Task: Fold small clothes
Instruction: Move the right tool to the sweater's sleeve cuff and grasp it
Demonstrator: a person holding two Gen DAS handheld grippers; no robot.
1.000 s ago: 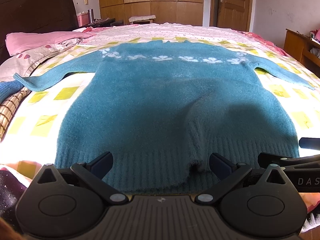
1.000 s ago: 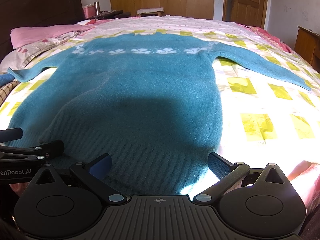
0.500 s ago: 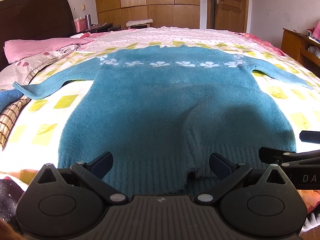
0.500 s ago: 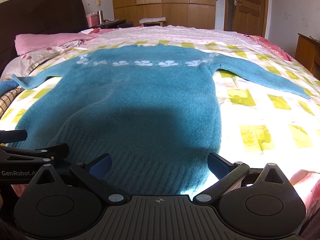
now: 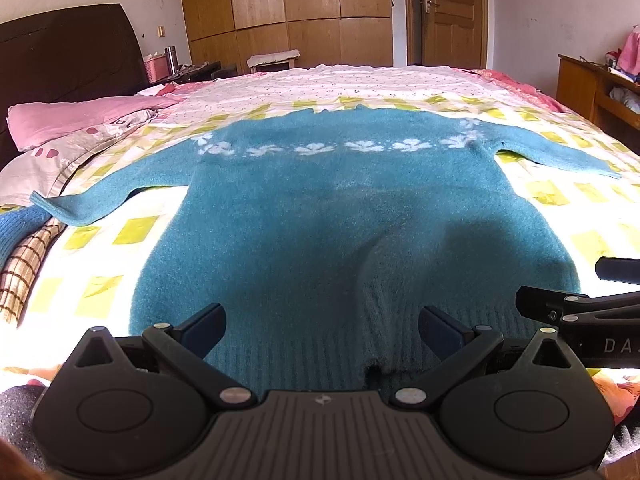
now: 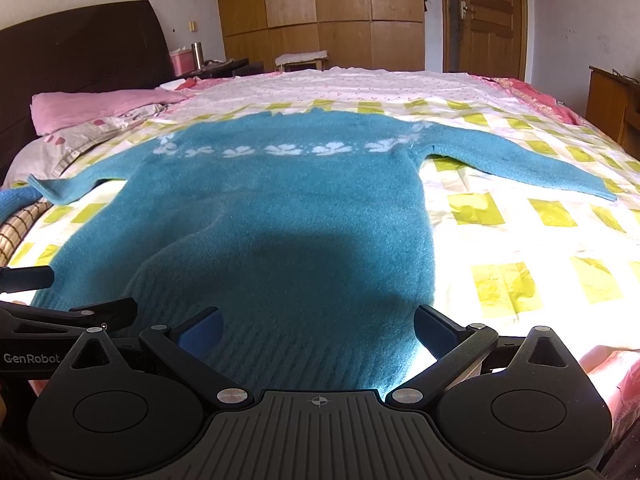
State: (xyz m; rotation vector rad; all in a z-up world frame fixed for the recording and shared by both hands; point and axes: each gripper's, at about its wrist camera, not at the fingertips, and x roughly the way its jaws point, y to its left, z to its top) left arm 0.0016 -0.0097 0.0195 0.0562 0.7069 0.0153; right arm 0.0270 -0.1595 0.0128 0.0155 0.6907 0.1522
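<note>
A teal knitted sweater (image 5: pixel 340 208) with a band of white flowers lies flat on the bed, both sleeves spread out, its ribbed hem nearest me. A small pucker rises in the hem (image 5: pixel 376 344) in the left wrist view. My left gripper (image 5: pixel 322 326) hovers open above the hem's left half, nothing between its fingers. My right gripper (image 6: pixel 318 326) is open over the hem's right half (image 6: pixel 320 344), also holding nothing. Each gripper shows at the edge of the other's view: the right gripper (image 5: pixel 580 304) and the left gripper (image 6: pixel 68 312).
The bed has a white sheet with yellow-green squares (image 6: pixel 520 240). Pink pillows (image 5: pixel 80 120) and a dark headboard (image 5: pixel 68 64) lie left. A checked cloth (image 5: pixel 24 268) sits at the left edge. A wooden desk (image 5: pixel 592 88) stands right; wardrobe and door stand behind.
Both grippers have drawn back and risen a little from the sweater, so more of the room shows. Both stay open; the sweater has not moved.
</note>
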